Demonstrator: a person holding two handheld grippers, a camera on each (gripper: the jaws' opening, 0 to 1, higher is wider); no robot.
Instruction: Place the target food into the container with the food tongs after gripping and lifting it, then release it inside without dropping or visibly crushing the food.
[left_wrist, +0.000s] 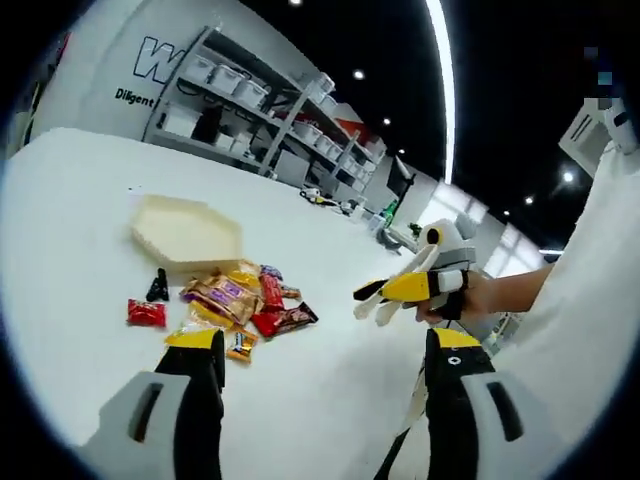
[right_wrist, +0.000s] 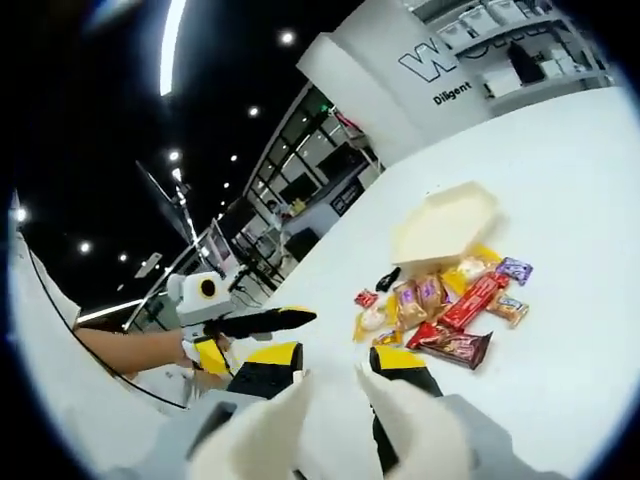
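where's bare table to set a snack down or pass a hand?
Bare: the wide white table left of the hexagonal container and small red packet, and the stretch between the snack pile and the right gripper. The container itself looks empty. Crowded: the pile sits tight against the container's near edge, with a black packet beside it.

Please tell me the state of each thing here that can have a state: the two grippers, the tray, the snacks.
Left gripper: jaws wide open, holding nothing.
Right gripper: white tong tips slightly apart, nothing between them.
Tray: empty, flat on the table.
Snacks: sealed packets, heaped beside the tray, none picked up.
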